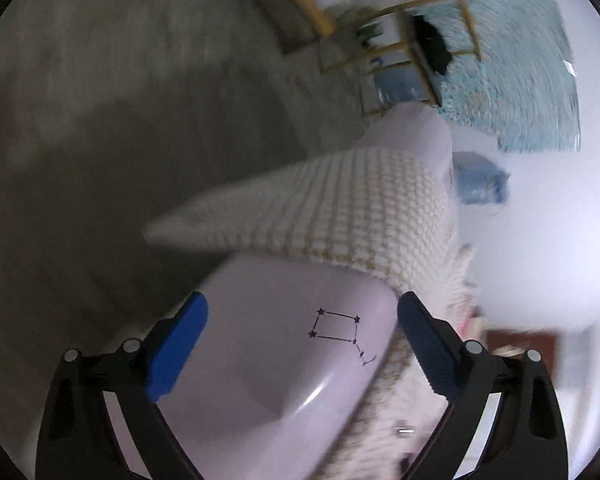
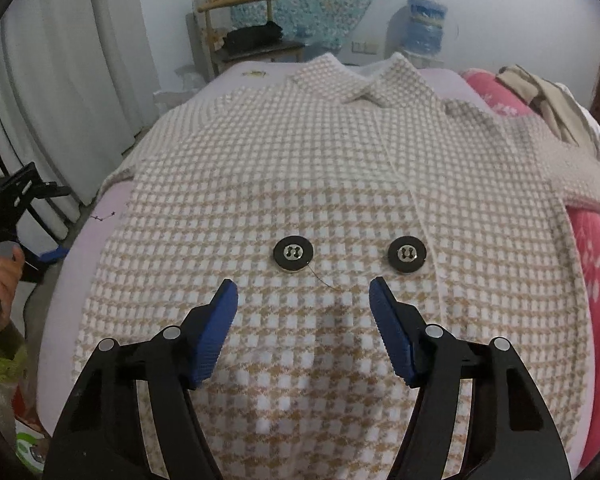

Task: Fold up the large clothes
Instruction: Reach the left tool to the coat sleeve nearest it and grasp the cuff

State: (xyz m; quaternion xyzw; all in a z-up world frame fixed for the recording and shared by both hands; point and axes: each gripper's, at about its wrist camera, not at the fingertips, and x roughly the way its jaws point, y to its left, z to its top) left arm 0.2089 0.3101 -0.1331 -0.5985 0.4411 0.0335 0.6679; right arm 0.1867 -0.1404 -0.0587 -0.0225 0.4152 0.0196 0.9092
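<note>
1. While the checked coat lies face up and spread flat on the lilac bed sheet, collar towards the far end and hem towards you, treat this as the set-up for the first fold — nothing looks folded over yet.

2. Your right gripper hangs over the coat's front just below the two black buttons, jaws part-way spread with no cloth between them. Whether the tips touch the fabric is hard to say. If you mean to grab here, push the pads down into the weave so that they gather a proper ridge; a shallow nip on this thick knit would likely slip.

3. Your left gripper is out at the bed's left edge, jaws wide apart and empty, with bare sheet between them and the coat's sleeve lying just ahead. That view is blurred, so steady the hand before you commit.

4. Take the sleeve near its outer edge, not mid-panel — a pinch at the edge should let you carry the whole sleeve across the chest in one sweep.

5. Lift only enough to clear the body of the coat; I would guess that the heavy fabric drags the layers under it if pulled low.

6. Keep the right side in mind: the other sleeve runs onto the pink quilt, so it will need drawing back onto the coat as well.
</note>
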